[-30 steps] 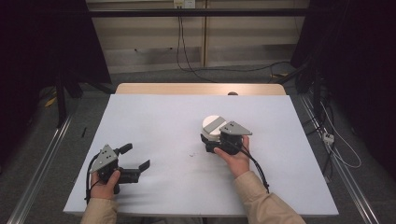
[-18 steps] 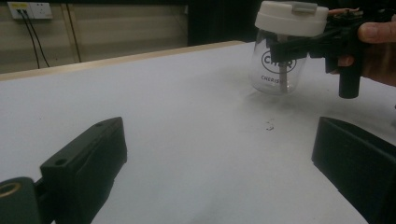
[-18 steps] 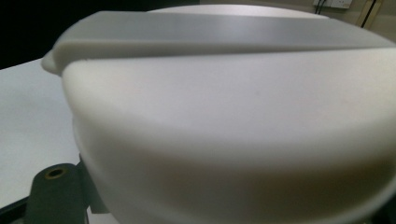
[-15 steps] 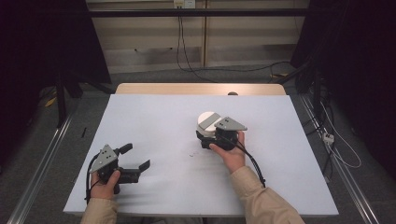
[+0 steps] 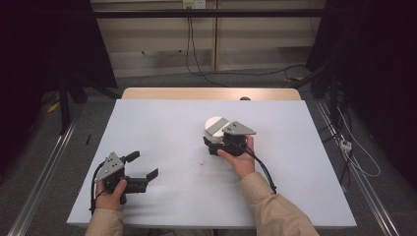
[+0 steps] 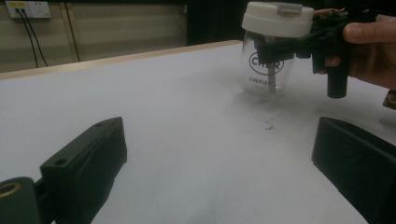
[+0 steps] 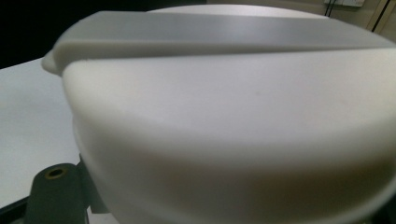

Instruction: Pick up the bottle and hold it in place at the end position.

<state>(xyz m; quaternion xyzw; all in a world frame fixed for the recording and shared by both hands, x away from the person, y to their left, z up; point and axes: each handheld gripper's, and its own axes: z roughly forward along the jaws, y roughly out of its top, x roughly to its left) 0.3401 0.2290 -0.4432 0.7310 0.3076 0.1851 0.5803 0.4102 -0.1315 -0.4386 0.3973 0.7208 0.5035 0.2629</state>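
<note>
A clear glass jar (image 5: 215, 129) with a white lid stands just right of the table's middle. In the left gripper view the jar (image 6: 267, 70) shows black lettering, and its base sits at or barely above the white surface. My right gripper (image 5: 214, 141) is shut on the jar just under the lid, its jaw crossing the glass (image 6: 280, 46). The right gripper view is very close on the lid (image 7: 233, 121), with one fingertip (image 7: 56, 193) at the lower left. My left gripper (image 5: 143, 165) rests open near the front left, nothing between its jaws (image 6: 219, 179).
The white table top (image 5: 162, 123) has a wooden strip (image 5: 206, 93) along its far edge, with a small dark object (image 5: 244, 99) there. A tiny dark speck (image 5: 201, 163) lies left of the jar. Metal rails and cables run on the floor on both sides.
My right gripper has shifted slightly left and away from me, and the jar has moved with it. The left gripper has stayed in place, open.
</note>
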